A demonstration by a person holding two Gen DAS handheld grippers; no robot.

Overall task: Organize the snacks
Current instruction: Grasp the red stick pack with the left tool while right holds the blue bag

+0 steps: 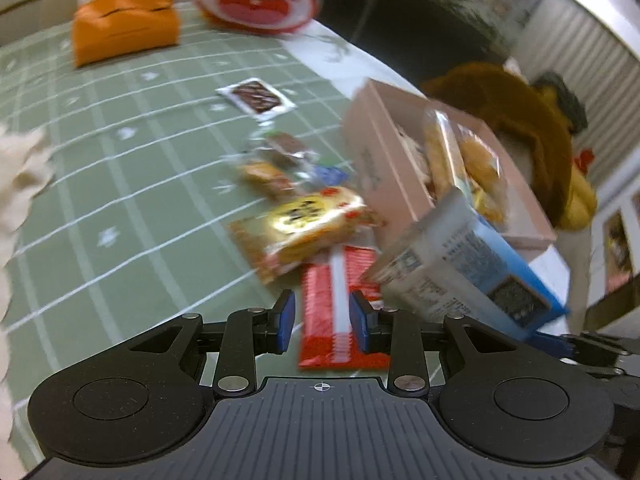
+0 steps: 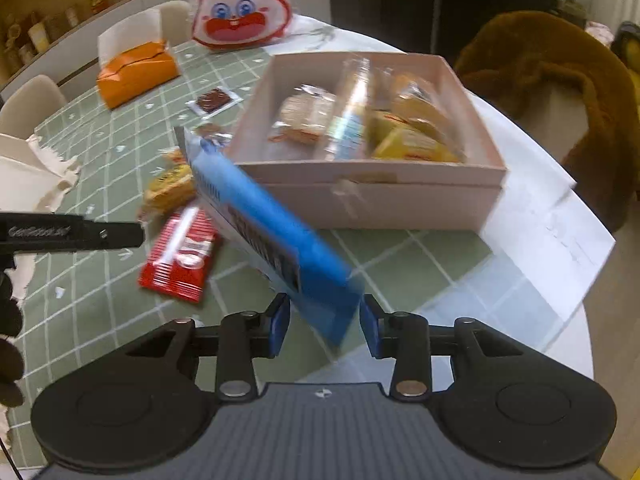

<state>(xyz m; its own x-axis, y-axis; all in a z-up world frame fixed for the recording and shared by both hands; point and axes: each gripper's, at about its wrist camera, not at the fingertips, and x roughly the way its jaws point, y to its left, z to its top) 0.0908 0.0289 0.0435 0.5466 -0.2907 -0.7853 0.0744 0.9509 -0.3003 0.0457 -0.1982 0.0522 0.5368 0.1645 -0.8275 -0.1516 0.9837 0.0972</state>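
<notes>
Showing unreadable blurred print, blue packet (image 2: 276, 236) between right tongs (image 2: 324, 320)

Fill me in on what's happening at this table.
A person with tongs in each hand is sorting snacks. The right tongs hold a blue-and-white snack packet tilted in the air beside the pink cardboard box, which already contains several clear-wrapped snacks. The left tongs are open above a red-and-white striped wrapper lying on the green checked tablecloth, apparently not gripping it. More loose packets wait beyond it.
</notes>
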